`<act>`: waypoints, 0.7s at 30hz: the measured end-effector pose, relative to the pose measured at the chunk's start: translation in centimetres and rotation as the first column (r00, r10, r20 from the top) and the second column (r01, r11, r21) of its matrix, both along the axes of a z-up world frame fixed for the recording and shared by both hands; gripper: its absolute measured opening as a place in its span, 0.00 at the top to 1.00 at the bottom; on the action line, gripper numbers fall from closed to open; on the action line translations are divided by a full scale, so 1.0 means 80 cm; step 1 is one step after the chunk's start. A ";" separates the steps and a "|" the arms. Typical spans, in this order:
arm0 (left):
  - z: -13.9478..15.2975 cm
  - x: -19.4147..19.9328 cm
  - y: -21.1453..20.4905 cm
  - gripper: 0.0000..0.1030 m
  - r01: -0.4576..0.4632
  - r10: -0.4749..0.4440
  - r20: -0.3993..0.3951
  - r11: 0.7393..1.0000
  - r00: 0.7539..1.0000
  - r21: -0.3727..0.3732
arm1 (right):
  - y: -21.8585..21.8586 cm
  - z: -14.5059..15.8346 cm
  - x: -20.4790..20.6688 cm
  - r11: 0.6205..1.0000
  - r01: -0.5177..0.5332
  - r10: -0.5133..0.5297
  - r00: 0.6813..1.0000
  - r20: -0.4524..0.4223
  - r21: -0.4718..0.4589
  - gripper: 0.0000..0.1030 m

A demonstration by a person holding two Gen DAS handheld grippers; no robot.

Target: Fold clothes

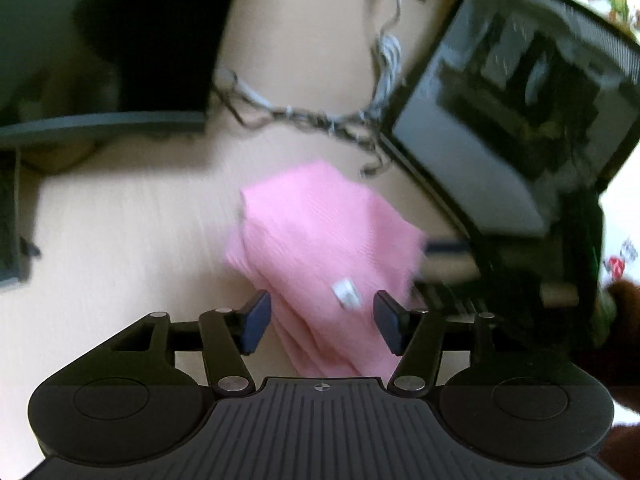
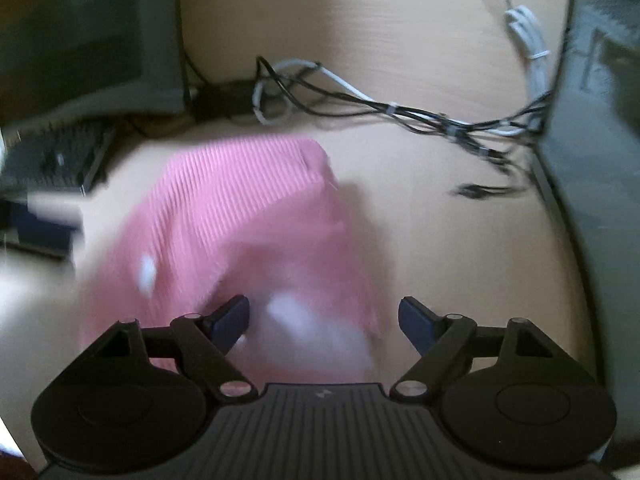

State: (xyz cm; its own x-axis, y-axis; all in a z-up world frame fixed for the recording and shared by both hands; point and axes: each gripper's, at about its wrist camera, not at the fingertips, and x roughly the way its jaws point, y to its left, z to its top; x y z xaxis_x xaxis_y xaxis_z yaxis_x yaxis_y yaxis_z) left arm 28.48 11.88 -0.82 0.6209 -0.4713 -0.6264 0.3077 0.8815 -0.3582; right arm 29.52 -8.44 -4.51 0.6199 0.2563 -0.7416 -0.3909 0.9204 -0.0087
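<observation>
The pink garment [image 1: 324, 248] lies in a layered bundle on the table [image 1: 120, 240]; both grippers [image 1: 322, 322] [image 2: 324, 322] hover fingers spread, holding nothing; blur hides edges, so I'd square layers before pressing.

You are looking at a pink garment [image 1: 320, 240] showing a fine ribbed stripe (clearest in the right wrist view [image 2: 240, 200]), with a small white tag [image 1: 347, 292] standing out on it. The desk [image 1: 120, 240] is showing a pale beige wood grain. Your left tool [image 1: 322, 322] and right tool [image 2: 324, 322] are wearing dark blue pads on black frames. Black and white cables [image 2: 380, 108] are tangling together behind.
</observation>
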 end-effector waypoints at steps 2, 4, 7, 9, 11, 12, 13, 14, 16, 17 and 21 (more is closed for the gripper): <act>0.011 0.003 0.009 0.35 -0.006 0.006 0.029 1.000 1.000 -0.015 | -0.013 0.001 -0.018 0.999 0.030 -0.030 1.000 0.006 -0.033 0.21; 0.018 0.011 0.012 0.35 -0.001 0.003 0.049 1.000 0.999 -0.030 | -0.027 0.012 -0.031 0.997 0.076 -0.076 0.997 0.018 0.004 0.21; 0.012 0.048 -0.004 0.36 0.047 -0.045 0.042 0.998 0.998 -0.052 | -0.043 0.041 -0.047 0.989 0.108 -0.116 0.991 0.074 0.098 0.21; 0.008 0.073 -0.015 0.36 0.080 -0.077 0.038 0.995 0.996 -0.067 | -0.036 0.060 -0.049 0.984 0.079 -0.100 0.987 0.127 0.159 0.21; 0.004 0.097 -0.026 0.36 0.112 -0.109 0.034 0.990 0.993 -0.083 | -0.021 0.065 -0.044 0.981 0.035 -0.064 0.987 0.147 0.189 0.21; -0.005 0.111 -0.030 0.37 0.113 -0.112 0.011 0.991 0.994 -0.078 | -0.009 0.060 -0.039 0.982 0.009 -0.036 0.990 0.138 0.191 0.21; -0.020 0.126 -0.034 0.39 0.101 -0.103 -0.032 0.993 0.994 -0.063 | 0.005 0.049 -0.033 0.983 -0.016 -0.006 0.993 0.119 0.185 0.21; -0.027 0.131 -0.035 0.40 0.093 -0.096 -0.051 0.994 0.994 -0.052 | 0.019 0.032 -0.028 0.986 -0.033 0.017 0.996 0.092 0.166 0.21; -0.025 0.124 -0.035 0.40 0.082 -0.084 -0.049 0.996 0.995 -0.036 | 0.039 -0.001 -0.023 0.991 -0.049 0.042 0.997 0.057 0.122 0.20; -0.024 0.121 -0.034 0.40 0.077 -0.078 -0.048 0.997 0.996 -0.029 | 0.048 -0.018 -0.021 0.993 -0.057 0.053 0.998 0.039 0.101 0.18; -0.020 0.108 -0.033 0.39 0.055 -0.055 -0.045 0.999 0.997 0.002 | 0.032 -0.012 -0.017 0.988 -0.069 0.070 0.998 -0.007 0.141 0.17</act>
